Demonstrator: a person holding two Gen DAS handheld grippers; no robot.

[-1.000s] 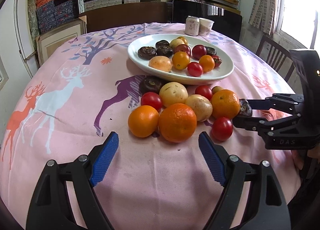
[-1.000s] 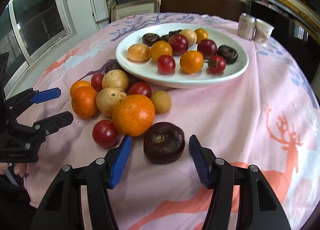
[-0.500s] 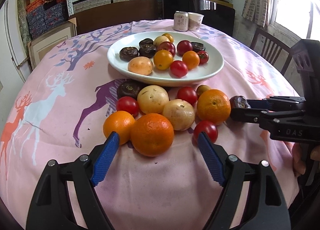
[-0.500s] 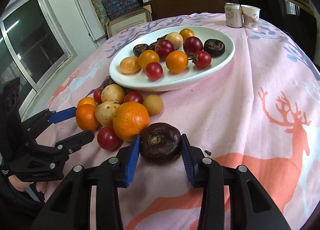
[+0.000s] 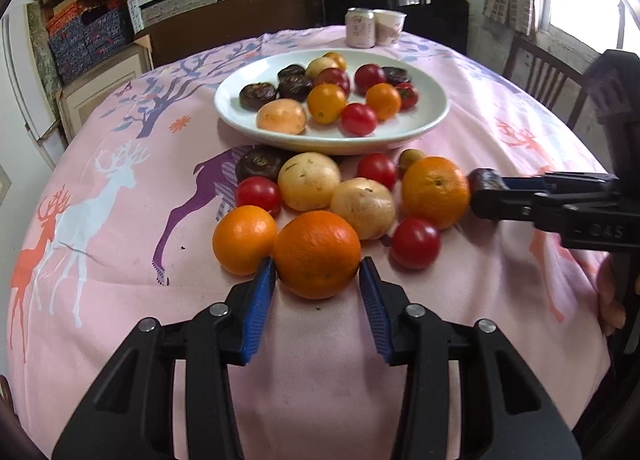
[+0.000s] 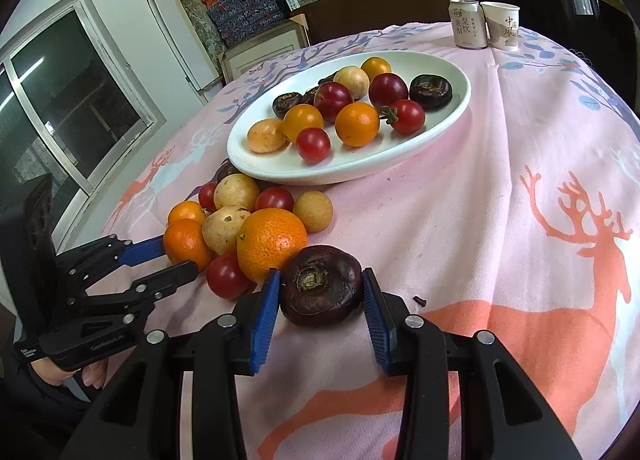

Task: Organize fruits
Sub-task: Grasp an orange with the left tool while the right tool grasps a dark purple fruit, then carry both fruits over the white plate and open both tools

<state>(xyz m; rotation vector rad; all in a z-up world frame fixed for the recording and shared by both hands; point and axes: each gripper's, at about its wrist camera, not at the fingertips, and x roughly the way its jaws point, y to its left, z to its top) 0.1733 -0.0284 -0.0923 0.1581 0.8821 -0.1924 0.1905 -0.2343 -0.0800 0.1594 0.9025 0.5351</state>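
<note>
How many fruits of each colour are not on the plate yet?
Orange fruits: 3, one in the left gripper
Red fruits: 3
Tan fruits: 3
Dark brown fruits: 2, one in the right gripper
Total: 11

The left gripper (image 5: pixel 317 274) sits low over the table, its fingers level and pointing forward; its blue pads (image 5: pixel 258 302) press both sides of an orange (image 5: pixel 317 254); the right gripper (image 6: pixel 320 290) is held the same way, low and level, its pads (image 6: pixel 264 316) closed against a dark purple fruit (image 6: pixel 322 286); seen from the left wrist camera, the right gripper reaches in from the right side; part of a hand (image 6: pixel 68 374) grips the left gripper's handle.
</note>
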